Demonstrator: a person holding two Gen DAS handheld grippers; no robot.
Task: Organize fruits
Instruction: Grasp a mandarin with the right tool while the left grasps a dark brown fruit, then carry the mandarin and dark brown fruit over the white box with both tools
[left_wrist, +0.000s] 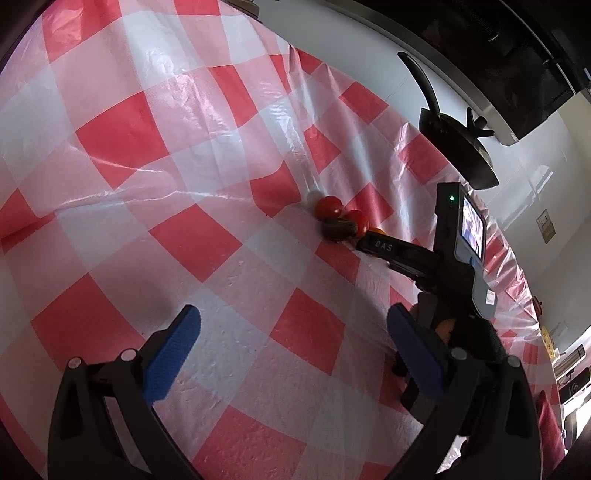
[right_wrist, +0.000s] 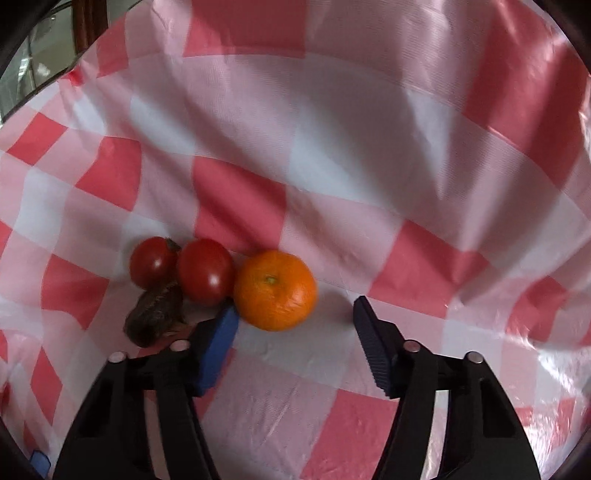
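From the left wrist, the left gripper (left_wrist: 295, 354) hovers with jaws wide apart and nothing between them above the checked tablecloth (left_wrist: 147, 184). Farther off, the right gripper (left_wrist: 373, 245) slants down to a cluster of two tomatoes (left_wrist: 328, 206) and a dark fruit (left_wrist: 338, 229).

From the right wrist, the right gripper (right_wrist: 295, 317) stands released, jaws apart, its left pad (right_wrist: 218, 343) just beside the orange (right_wrist: 275, 290), which touches the tomatoes (right_wrist: 205, 271).
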